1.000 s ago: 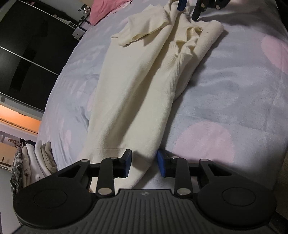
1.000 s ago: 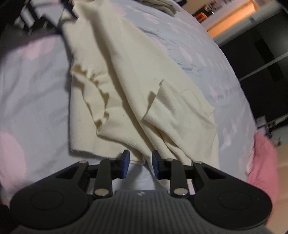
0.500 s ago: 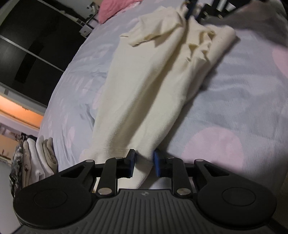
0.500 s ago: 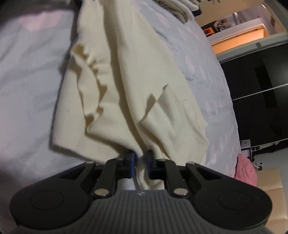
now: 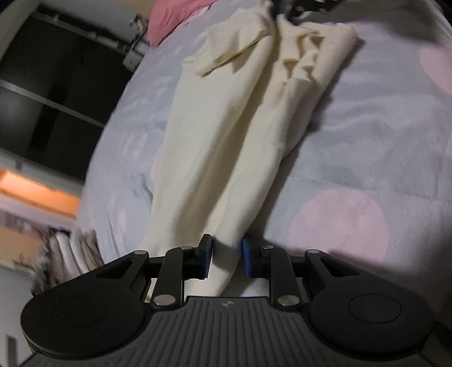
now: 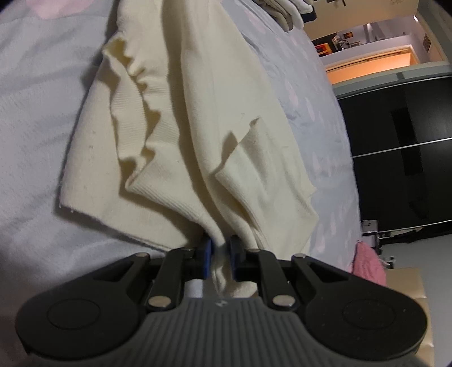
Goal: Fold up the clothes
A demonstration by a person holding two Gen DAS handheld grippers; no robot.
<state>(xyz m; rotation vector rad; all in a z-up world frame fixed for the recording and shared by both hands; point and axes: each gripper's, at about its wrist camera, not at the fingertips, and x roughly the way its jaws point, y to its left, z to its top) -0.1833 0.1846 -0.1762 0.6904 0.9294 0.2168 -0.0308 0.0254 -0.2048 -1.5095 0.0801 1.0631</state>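
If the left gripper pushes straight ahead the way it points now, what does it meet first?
The left gripper is already clamped on the cream garment, so it would push into that cloth at once, bunching it along the bedspread toward the right gripper; depth is unclear.

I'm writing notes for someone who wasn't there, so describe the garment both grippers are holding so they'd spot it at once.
On the pale blue bedspread with pink dots, one long cream knit garment lies stretched out. The left gripper and right gripper pinch its opposite ends. Unlike the folded pile at the bed's edge, it is spread out and rumpled.
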